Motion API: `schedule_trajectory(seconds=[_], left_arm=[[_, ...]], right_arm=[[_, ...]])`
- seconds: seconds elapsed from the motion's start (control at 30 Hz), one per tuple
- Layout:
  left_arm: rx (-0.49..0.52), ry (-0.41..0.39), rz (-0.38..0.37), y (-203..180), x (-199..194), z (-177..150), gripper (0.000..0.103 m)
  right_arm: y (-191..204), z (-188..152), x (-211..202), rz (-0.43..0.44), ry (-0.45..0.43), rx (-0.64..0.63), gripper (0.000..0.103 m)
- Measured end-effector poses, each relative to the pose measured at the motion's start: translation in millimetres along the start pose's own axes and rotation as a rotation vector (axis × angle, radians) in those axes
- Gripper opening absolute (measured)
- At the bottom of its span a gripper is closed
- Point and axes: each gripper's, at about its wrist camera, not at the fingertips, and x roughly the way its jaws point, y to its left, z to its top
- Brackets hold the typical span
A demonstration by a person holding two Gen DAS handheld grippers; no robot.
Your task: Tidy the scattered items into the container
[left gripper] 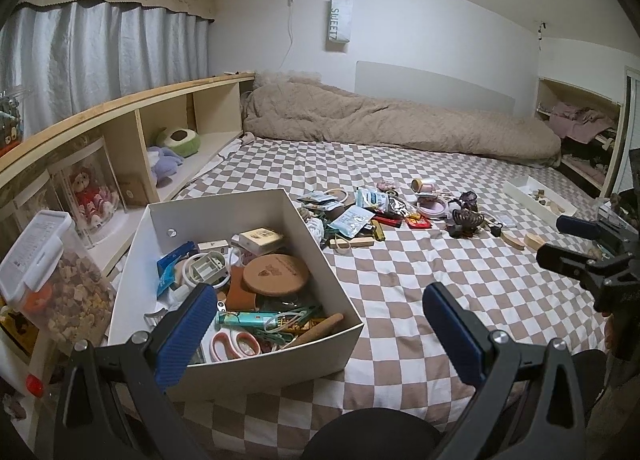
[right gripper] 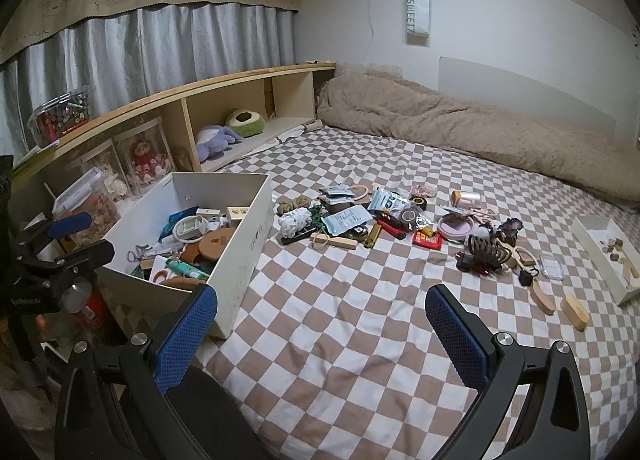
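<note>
Checkered bed (right gripper: 340, 320): half-filled box (right gripper: 256, 220) beside clutter pile (right gripper: 360, 220), contents partly unclear; left gripper (left gripper: 320, 324), right gripper (right gripper: 320, 324) wide apart, empty.

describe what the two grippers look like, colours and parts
Both match. The left gripper and the right gripper each have two flat rectangular fingers faced with textured blue pads, mounted on black frames with triangular cut-outs and round silver bolt heads. In the right wrist view the left gripper's black body carries small white lettering, too small to read. No cables or sleeves show.
</note>
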Motion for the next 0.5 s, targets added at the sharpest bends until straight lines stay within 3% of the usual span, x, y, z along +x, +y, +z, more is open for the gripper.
schedule_trajectory(seconds=[0.5], left_arm=[[0.001, -0.009, -0.010, -2.0, -3.6, 2.2, 0.103]], right_arm=[[2.1, -1.4, 1.0, 0.003, 0.006, -0.006, 0.103]])
